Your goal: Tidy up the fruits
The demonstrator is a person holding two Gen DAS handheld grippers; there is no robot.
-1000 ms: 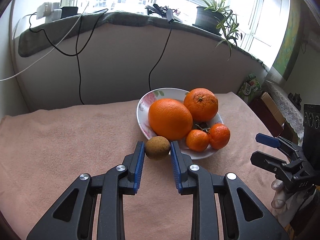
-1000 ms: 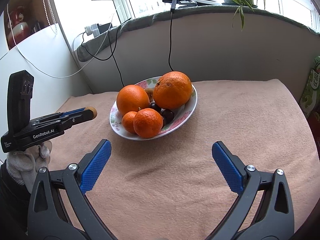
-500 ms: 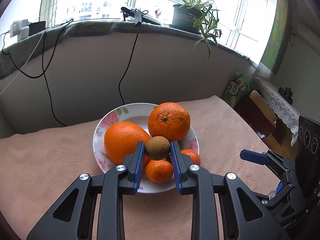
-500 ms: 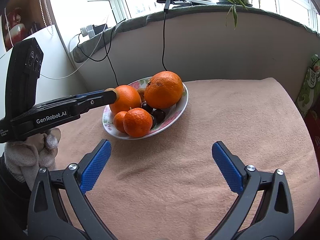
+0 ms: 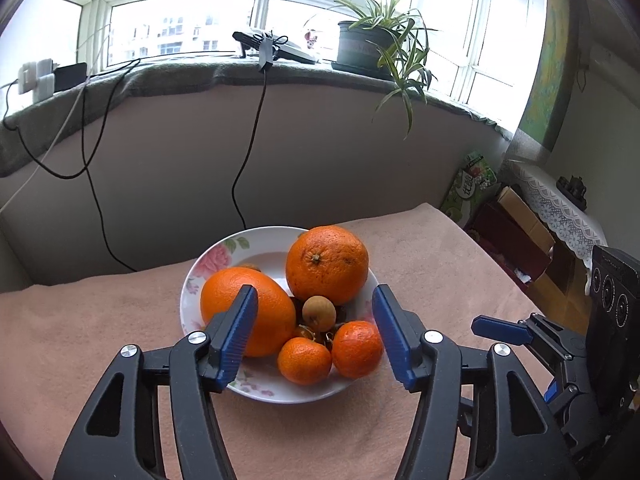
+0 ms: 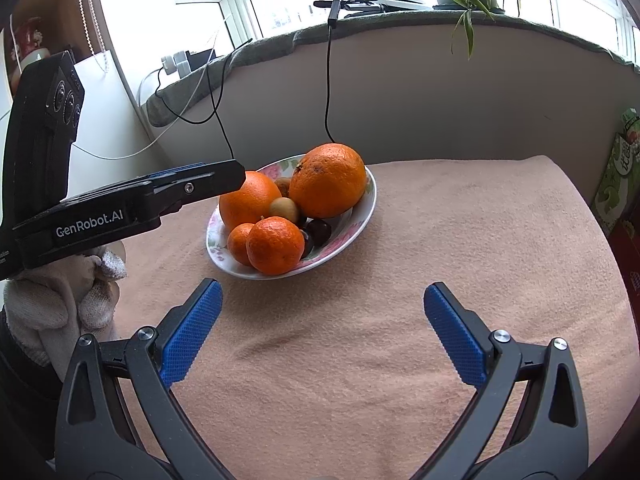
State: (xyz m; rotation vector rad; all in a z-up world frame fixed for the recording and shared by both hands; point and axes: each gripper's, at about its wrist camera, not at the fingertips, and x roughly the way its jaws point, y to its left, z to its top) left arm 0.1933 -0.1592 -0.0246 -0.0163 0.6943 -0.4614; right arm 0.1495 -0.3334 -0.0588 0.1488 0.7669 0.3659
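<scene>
A white flowered plate on the pink cloth holds two big oranges, two small mandarins, dark cherries and a small brown fruit. The brown fruit rests among the oranges, free of the pads. My left gripper hovers over the plate's near side with its jaws opening and nothing pressed between them. In the right wrist view its fingers reach in from the left. My right gripper stands open above bare cloth, short of the plate.
A grey padded ledge with black cables, chargers and a potted plant runs behind the table. Boxes and a green packet stand off the table's right edge. A gloved hand holds the left gripper.
The left gripper carried the brown fruit from the cloth over the plate, then opened; the fruit now lies between the oranges. The right gripper stayed still.
</scene>
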